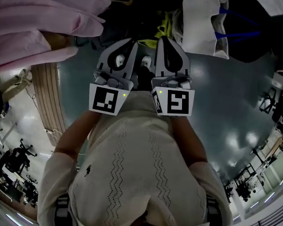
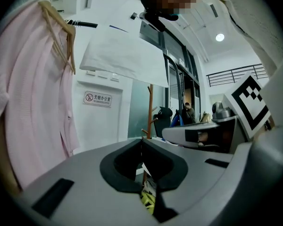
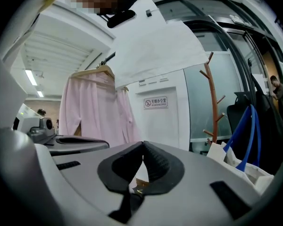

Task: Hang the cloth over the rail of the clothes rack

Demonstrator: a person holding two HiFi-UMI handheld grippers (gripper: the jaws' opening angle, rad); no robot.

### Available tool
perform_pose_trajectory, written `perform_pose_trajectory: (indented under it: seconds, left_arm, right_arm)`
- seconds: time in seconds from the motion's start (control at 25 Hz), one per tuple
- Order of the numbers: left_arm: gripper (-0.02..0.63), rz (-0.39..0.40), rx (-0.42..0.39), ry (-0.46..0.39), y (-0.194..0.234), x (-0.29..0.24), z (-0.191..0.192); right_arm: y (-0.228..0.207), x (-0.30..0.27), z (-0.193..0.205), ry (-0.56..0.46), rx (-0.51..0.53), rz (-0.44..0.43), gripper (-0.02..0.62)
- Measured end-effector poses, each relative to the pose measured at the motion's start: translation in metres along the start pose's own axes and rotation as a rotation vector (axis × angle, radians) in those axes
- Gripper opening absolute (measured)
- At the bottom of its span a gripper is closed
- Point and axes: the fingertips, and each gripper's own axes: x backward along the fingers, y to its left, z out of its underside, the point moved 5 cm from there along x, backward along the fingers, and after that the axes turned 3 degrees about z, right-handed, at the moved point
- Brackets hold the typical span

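Both tongs after hanging. Your left gripper (image 2: 141,145) and right gripper (image 3: 142,147) each have their jaws pressed together with nothing between them, and you hold them side by side in front of your chest, below the rail (image 2: 80,24). The white cloth (image 2: 122,55) lies draped over that rail, beside the pink garment (image 2: 28,102) on its hanger. The hanging appears complete, and nothing visible remains except perhaps straightening the cloth.

The left claw (image 1: 130,44) and right claw (image 1: 164,41) are held side by side. The cloth (image 2: 122,55) is hung above them, right of the garment (image 2: 28,102)
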Motion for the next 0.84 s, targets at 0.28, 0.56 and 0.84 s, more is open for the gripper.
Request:
perform_pose_trajectory:
  seconds: [0.28, 0.56, 0.84]
  left_arm:
    - [0.014, -0.008, -0.003, 0.026, 0.019, 0.007, 0.005]
    - [0.014, 0.034, -0.006, 0.031, 0.022, 0.005, 0.01]
    - [0.014, 0.071, 0.0, 0.04, 0.013, 0.003, 0.014]
  right_arm:
    - [0.016, -0.006, 0.006, 0.018, 0.022, 0.017, 0.018]
    - [0.014, 0.004, 0.016, 0.046, -0.017, 0.092, 0.018]
    - [0.013, 0.005, 0.023, 0.057, -0.037, 0.126, 0.018]
